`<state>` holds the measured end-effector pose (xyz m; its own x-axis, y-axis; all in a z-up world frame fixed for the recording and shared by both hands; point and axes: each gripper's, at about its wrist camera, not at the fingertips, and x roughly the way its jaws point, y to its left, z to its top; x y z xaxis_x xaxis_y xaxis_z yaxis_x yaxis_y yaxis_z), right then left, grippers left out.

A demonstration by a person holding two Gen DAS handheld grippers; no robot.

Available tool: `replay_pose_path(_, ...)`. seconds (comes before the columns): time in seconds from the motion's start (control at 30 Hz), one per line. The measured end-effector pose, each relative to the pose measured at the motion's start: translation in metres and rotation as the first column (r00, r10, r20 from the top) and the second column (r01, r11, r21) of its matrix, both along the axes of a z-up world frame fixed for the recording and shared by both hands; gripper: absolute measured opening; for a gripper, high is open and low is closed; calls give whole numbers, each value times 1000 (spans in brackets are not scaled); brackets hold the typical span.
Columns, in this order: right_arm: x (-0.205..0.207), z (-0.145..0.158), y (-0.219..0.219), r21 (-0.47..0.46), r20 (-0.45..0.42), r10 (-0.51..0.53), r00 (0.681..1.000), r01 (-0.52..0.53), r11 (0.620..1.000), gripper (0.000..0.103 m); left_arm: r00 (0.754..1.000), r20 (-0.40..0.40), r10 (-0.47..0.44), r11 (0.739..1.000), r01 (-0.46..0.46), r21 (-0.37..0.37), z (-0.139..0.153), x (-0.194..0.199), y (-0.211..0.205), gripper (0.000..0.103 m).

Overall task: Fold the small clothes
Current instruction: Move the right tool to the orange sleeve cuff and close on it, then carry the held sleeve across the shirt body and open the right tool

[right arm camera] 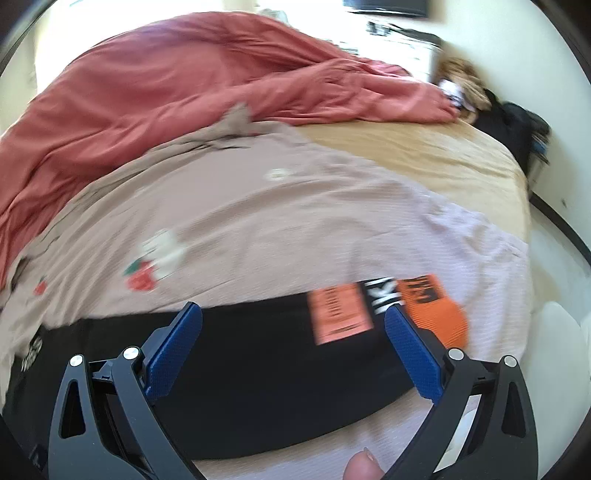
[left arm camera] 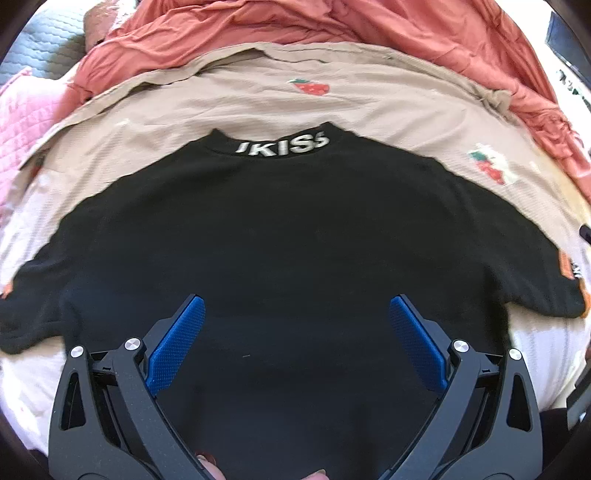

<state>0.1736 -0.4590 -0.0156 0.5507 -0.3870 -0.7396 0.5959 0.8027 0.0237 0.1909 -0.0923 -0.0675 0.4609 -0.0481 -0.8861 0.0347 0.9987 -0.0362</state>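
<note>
Black short-sleeved T-shirt (left arm camera: 288, 229) with white collar lettering is lying spread flat on a beige strawberry-print sheet (left arm camera: 236, 99), a rumpled salmon-red blanket (left arm camera: 288, 22) beyond it. Left gripper (left arm camera: 297, 314) is hovering over the shirt's body, jaws spread wide, grasping nothing. Right gripper (right arm camera: 293, 319) is hovering by the orange-tagged sleeve (right arm camera: 432, 314), likewise released. Likely risks: pinching the sheet along with the shirt, or bunching the sleeve crookedly.
</note>
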Motion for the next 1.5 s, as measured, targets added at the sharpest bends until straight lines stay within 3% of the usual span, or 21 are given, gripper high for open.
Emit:
replay_pose_path(0.17,-13,-5,-45,-41,-47,-134,990,132,990,99,999,20,-44,999,44,13,-4,3,-21,94)
replay_pose_path(0.33,-32,-26,-84,66,-102,-256,961,263,962,98,997,38,-62,997,60,49,-11,5,-34,94)
replay_pose_path(0.43,-34,-33,-85,93,-130,-257,958,269,958,96,998,32,-61,996,59,72,-20,6,-38,94)
replay_pose_path(0.57,-29,-38,-83,86,-166,-239,957,256,963,63,998,10,-61,987,59,148,-36,7,-42,94)
replay_pose_path(0.6,-30,-39,-83,94,-168,-237,957,255,962,58,998,-2,-59,987,59,148,-41,8,-42,94)
replay_pose_path(0.7,-29,-36,-82,111,-140,-223,965,240,965,28,999,-12,-40,994,41,105,-47,9,-36,94)
replay_pose_path(0.73,-28,-35,-82,99,-131,-224,966,237,966,11,999,-11,-40,994,41,98,-47,9,-35,94)
replay_pose_path(0.77,-28,-31,-80,85,-113,-220,969,230,969,10,999,-12,-39,995,40,91,-47,9,-34,94)
replay_pose_path(0.9,-23,-18,-67,115,-17,-127,992,128,985,9,1000,-4,-23,999,23,43,-41,8,-26,94)
replay_pose_path(1.07,-16,-5,-42,113,54,-12,998,5,994,9,1000,6,30,999,-30,-25,-33,3,-5,94)
replay_pose_path(1.17,-13,-3,-41,80,41,-26,999,22,997,9,999,14,50,998,-49,-33,-29,1,4,94)
replay_pose_path(1.33,-20,-5,-54,119,53,-93,994,86,989,10,997,18,73,997,-73,-36,-23,1,13,94)
replay_pose_path(1.4,-30,-7,-66,97,37,-185,982,181,979,26,997,12,78,996,-77,-33,-24,2,14,94)
replay_pose_path(1.43,-37,-10,-75,121,37,-240,970,234,965,46,997,13,77,997,-76,-30,-24,2,15,94)
replay_pose_path(1.5,-46,-17,-89,172,17,-291,957,284,943,51,997,12,74,997,-73,-24,-24,3,14,94)
